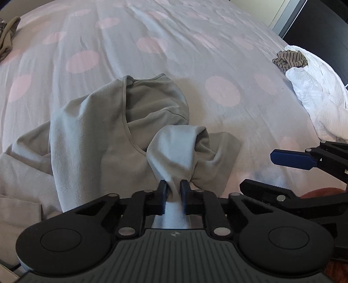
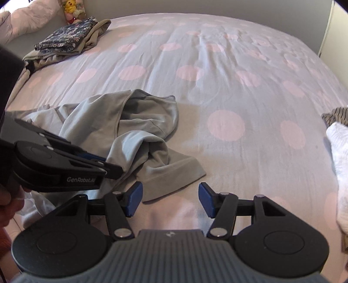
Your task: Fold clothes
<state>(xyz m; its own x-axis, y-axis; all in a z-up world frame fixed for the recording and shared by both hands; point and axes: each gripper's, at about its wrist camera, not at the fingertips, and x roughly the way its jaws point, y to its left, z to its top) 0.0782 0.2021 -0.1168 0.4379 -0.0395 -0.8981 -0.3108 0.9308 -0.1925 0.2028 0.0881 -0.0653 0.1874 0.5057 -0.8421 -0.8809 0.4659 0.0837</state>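
Soft daylight; slight blur; fisheye-bent edges

A home bedroom: a bed [image 2: 217, 65] with pink-dotted sheet, pillows [image 2: 26, 17], plush toys [image 2: 72, 10] and stacked clothes [image 2: 65, 37].

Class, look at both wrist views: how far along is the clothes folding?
Done: a folded stack at the far corner. In hand: the left gripper pinches the crumpled grey top; the right gripper is open, empty. Left: folding that top, plus the striped garment.
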